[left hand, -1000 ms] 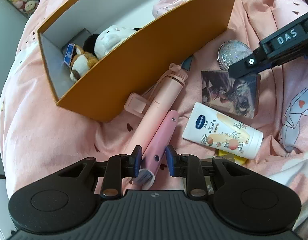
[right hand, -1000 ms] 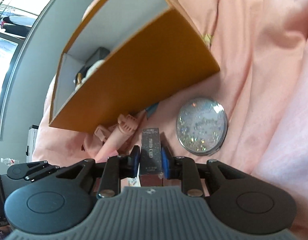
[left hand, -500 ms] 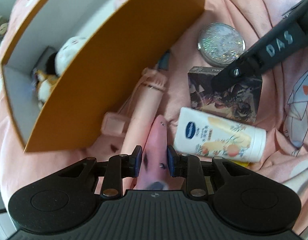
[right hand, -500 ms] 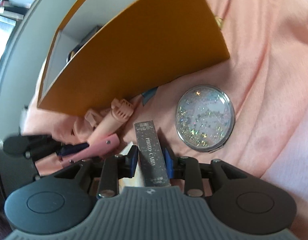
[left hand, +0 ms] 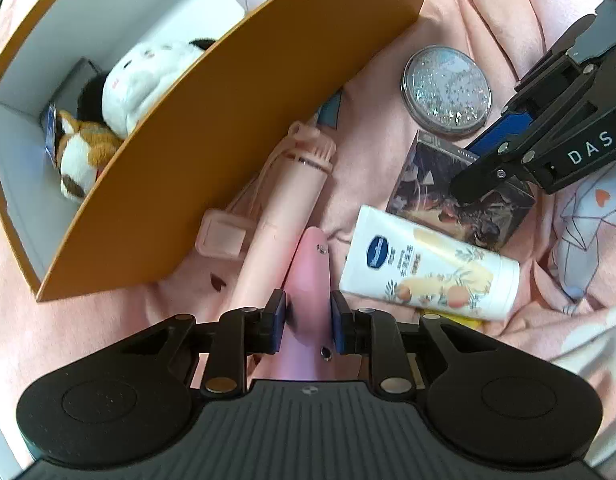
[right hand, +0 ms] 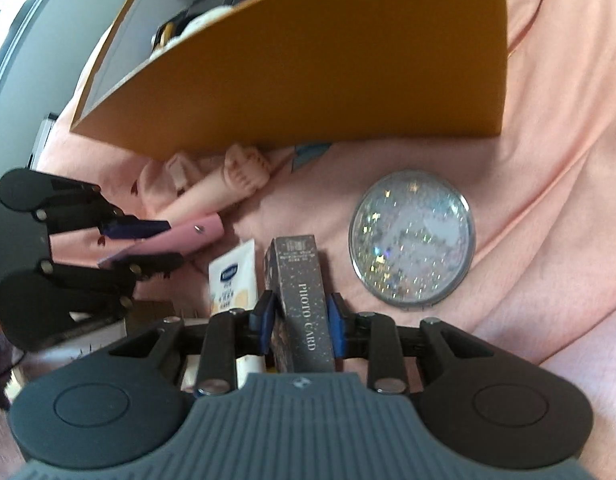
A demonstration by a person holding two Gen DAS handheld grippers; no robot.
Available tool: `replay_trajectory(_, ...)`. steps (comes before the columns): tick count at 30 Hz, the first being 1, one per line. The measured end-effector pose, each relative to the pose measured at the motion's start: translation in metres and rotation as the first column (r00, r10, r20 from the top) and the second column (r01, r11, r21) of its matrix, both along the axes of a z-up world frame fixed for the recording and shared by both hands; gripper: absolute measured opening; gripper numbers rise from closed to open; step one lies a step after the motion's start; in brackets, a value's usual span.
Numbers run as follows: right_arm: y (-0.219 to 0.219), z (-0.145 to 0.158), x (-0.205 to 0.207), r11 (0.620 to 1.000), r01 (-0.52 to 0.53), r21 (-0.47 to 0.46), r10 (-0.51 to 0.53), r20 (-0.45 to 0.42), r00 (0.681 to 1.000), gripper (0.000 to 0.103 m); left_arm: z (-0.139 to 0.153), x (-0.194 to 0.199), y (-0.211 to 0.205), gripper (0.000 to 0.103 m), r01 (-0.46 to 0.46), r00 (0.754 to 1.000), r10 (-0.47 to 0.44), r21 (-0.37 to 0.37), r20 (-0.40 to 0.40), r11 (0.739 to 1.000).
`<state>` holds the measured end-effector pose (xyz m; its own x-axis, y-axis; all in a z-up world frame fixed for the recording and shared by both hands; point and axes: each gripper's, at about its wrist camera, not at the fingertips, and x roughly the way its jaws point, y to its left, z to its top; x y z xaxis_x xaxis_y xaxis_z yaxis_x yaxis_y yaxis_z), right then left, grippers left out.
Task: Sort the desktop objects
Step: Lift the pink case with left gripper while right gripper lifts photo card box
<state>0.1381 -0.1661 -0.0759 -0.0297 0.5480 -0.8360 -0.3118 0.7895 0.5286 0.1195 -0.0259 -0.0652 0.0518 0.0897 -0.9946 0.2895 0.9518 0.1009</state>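
Left tool [left hand: 307,322] slid further along the pink device [left hand: 308,280] — jaws closing.

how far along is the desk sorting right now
Done: plush toys already lie in the orange box. In hand: the left hand-held gripper is closing on the pink tube; the right hand-held gripper clamps the photo card box. Left: glitter mirror, lotion tube, selfie stick.

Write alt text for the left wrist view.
The left gripper is closing around a pink stick-shaped device on pink bedding, beside a lotion tube and an orange box holding plush toys.
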Motion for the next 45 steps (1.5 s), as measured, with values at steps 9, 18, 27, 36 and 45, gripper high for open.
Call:
replay_trajectory(9,0.002,0.003,-0.005,0.999,-0.002,0.038,0.002,-0.007,1.000,0.025,0.011,0.000,0.003,0.025,-0.033,0.999,0.033,-0.015,0.000,0.999)
replay_trajectory(18,-0.018,0.032,-0.011,1.000,0.006,0.019,-0.007,0.075,0.997,0.025,0.062,-0.031,0.050,0.020,-0.288,0.942,0.318,-0.222,0.111,0.931)
replay_trajectory(27,-0.026,0.088,-0.005,0.989,0.051,0.142,-0.074,0.158,0.985,0.025,0.109,-0.036,0.054,0.020,-0.306,0.859,0.438,-0.422,0.263,0.853)
replay_trajectory(36,-0.012,0.143,0.026,0.967,0.072,0.243,-0.144,0.292,0.945,0.025,0.156,-0.006,0.065,0.020,-0.252,0.761,0.482,-0.486,0.435,0.837)
replay_trajectory(45,0.007,0.151,0.079,0.958,0.138,0.252,-0.222,0.346,0.911,0.025,0.155,0.042,0.087,0.019,-0.301,0.661,0.556,-0.501,0.504,0.811)
